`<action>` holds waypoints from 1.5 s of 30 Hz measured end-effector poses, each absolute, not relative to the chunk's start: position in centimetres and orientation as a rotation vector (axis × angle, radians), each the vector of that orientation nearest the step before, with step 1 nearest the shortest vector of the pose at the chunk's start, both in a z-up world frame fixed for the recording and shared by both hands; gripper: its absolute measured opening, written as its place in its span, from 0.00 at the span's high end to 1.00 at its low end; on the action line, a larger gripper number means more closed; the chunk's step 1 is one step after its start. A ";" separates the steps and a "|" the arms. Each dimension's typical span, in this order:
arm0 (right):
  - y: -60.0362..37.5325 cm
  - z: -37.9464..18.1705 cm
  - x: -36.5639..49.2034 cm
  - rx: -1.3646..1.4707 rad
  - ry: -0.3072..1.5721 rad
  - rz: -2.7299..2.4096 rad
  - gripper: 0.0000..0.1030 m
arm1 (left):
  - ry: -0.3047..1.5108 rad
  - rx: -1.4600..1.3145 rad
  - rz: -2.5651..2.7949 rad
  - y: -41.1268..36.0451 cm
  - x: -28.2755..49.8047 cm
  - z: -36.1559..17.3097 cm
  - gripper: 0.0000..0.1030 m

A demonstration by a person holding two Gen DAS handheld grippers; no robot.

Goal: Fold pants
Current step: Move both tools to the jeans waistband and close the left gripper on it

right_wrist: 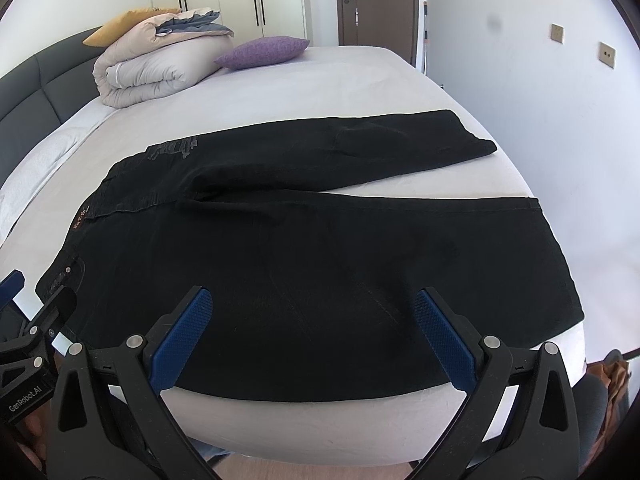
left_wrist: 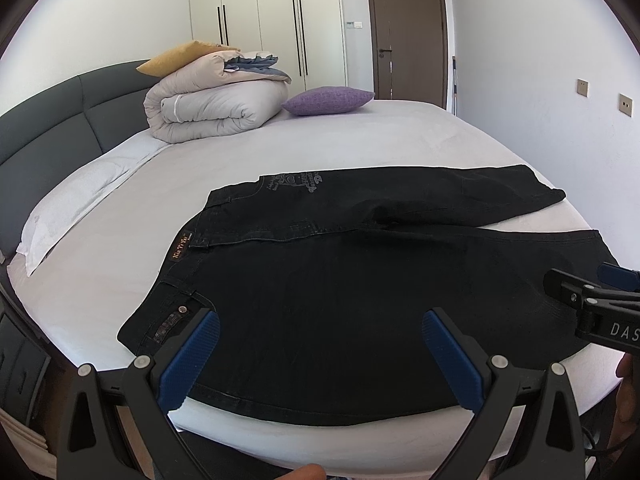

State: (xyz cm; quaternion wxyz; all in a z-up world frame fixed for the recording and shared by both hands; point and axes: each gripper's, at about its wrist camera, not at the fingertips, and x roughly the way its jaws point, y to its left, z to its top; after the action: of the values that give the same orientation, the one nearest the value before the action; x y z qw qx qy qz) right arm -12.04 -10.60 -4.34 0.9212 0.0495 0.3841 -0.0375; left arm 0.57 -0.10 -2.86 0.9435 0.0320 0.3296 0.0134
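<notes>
Black jeans (left_wrist: 320,280) lie flat on the white bed, waistband to the left, both legs stretching right and spread apart in a V; they also show in the right wrist view (right_wrist: 320,264). My left gripper (left_wrist: 320,332) is open and empty, hovering over the near edge of the jeans close to the waistband. My right gripper (right_wrist: 314,312) is open and empty over the near leg's edge, further right. The right gripper's fingers show at the right of the left wrist view (left_wrist: 592,300); the left gripper shows at the left edge of the right wrist view (right_wrist: 36,320).
A rolled beige duvet (left_wrist: 212,100), a yellow pillow (left_wrist: 180,58) and a purple cushion (left_wrist: 328,100) sit at the far side of the bed (left_wrist: 360,140). A grey headboard (left_wrist: 60,120) is on the left. Wardrobe and brown door (left_wrist: 408,32) stand behind.
</notes>
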 end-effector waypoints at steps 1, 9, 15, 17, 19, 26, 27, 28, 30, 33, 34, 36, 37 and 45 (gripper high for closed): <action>-10.6 -4.5 -11.8 0.099 0.795 -0.074 0.00 | 0.678 0.073 0.023 0.0 0.7 -3.1 0.00; -10.0 -5.9 -7.7 0.086 0.806 0.080 0.00 | 0.729 0.114 0.013 3.8 3.8 -4.5 0.00; -10.3 -3.8 -1.9 0.036 0.736 0.200 0.00 | 0.754 0.217 0.033 8.5 10.1 -3.5 0.00; -10.3 -3.4 0.1 0.015 0.725 0.241 0.00 | 0.817 0.202 0.048 10.7 13.7 -3.4 0.00; -10.3 -3.1 2.3 -0.018 0.735 0.286 0.00 | 0.808 0.170 0.022 12.9 17.2 -2.8 0.00; -10.5 -3.6 7.1 -0.097 0.778 0.498 0.05 | 0.912 0.304 -0.216 15.6 31.6 -3.0 0.00; -10.4 -3.8 7.7 -0.116 0.783 0.523 0.07 | 0.938 0.343 -0.240 15.5 33.2 -3.4 0.03; -10.6 -4.0 7.4 -0.123 0.790 0.549 0.12 | 0.959 0.377 -0.268 15.4 34.5 -3.8 0.11; -10.6 -4.7 8.5 -0.137 0.816 0.599 0.18 | 1.015 0.437 -0.349 14.8 37.0 -4.8 0.15; -10.6 -5.6 9.4 -0.159 0.832 0.645 0.24 | 1.081 0.474 -0.422 14.3 40.1 -6.0 0.25; -10.5 -5.8 9.6 -0.165 0.834 0.656 0.27 | 1.095 0.479 -0.433 14.2 40.9 -6.4 0.30; -10.2 -6.3 10.4 -0.179 0.845 0.687 0.31 | 1.125 0.468 -0.471 13.9 42.6 -7.0 0.37; -10.1 -6.5 10.6 -0.184 0.849 0.703 0.34 | 1.141 0.454 -0.494 13.9 43.2 -7.3 0.37; -8.9 -7.9 13.3 -0.219 0.865 0.767 0.41 | 1.242 0.369 -0.511 15.5 45.8 -10.6 0.20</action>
State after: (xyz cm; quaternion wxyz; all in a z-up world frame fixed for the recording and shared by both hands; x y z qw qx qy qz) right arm 13.25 -8.90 -7.87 0.8319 -0.1032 0.4080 0.3618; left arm 45.77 15.51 -10.63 0.7671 0.1700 0.5721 -0.2352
